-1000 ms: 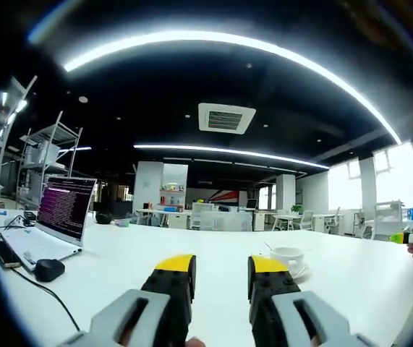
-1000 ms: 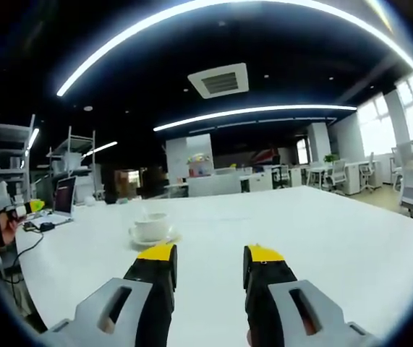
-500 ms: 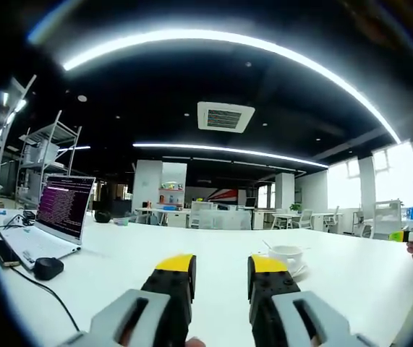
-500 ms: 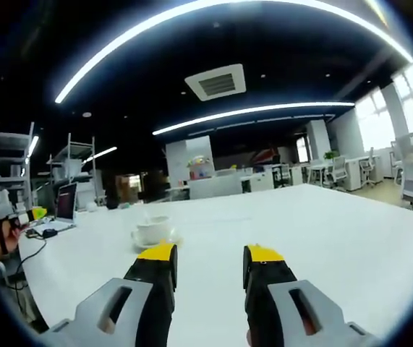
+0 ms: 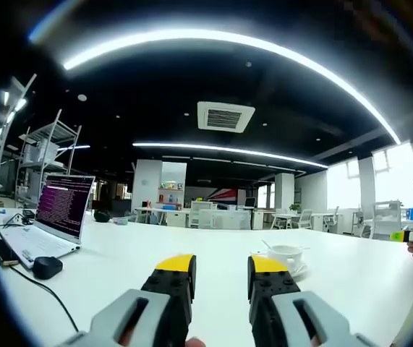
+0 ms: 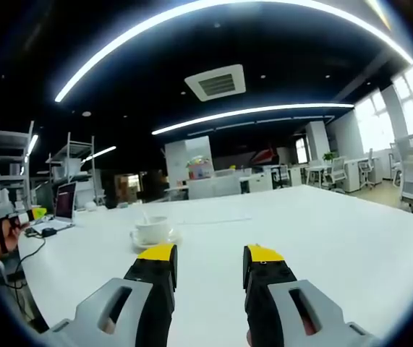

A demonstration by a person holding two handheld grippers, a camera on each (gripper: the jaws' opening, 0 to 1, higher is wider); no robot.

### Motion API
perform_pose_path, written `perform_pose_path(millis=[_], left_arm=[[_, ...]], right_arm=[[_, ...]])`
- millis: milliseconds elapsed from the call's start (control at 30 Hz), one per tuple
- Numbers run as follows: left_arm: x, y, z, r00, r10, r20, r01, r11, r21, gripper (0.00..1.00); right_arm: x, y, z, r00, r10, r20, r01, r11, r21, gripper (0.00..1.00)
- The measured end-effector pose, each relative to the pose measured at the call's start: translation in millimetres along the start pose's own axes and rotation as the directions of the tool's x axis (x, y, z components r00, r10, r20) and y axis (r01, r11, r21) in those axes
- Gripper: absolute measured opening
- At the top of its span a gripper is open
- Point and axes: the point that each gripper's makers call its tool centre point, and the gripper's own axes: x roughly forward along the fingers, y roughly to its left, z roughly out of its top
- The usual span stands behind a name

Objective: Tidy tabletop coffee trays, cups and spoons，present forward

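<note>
A white coffee cup (image 5: 287, 254) stands on a white saucer (image 5: 297, 272) on the white table, with a spoon (image 5: 267, 246) leaning out of it. It sits just beyond and to the right of my left gripper (image 5: 222, 264), which is open with nothing between its yellow-tipped jaws. In the right gripper view the same cup (image 6: 152, 230) and saucer (image 6: 157, 242) lie ahead and to the left of my right gripper (image 6: 209, 253), also open with nothing in it. Each gripper is held low over the table, apart from the cup.
An open laptop (image 5: 56, 216), a black mouse (image 5: 48, 268) with its cable and a phone (image 5: 6, 253) lie at the table's left end. The right gripper (image 5: 407, 236), held by a hand, shows at the far right. Office desks and chairs stand behind.
The right gripper view has shifted a little as the hand moved. The cup, saucer and spoon stay put, and both grippers remain open.
</note>
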Motion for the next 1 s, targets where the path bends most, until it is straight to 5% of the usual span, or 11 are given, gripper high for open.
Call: perform_pose_path(millis=[1000], left_arm=[[3.9, 0.4, -16.4, 0.998, -0.020, -0.053, 0.020, 1.000, 0.006, 0.30]], right_arm=[[1.6, 4.4, 1.7, 1.000, 0.003, -0.009, -0.004, 0.999, -0.031, 0.37]])
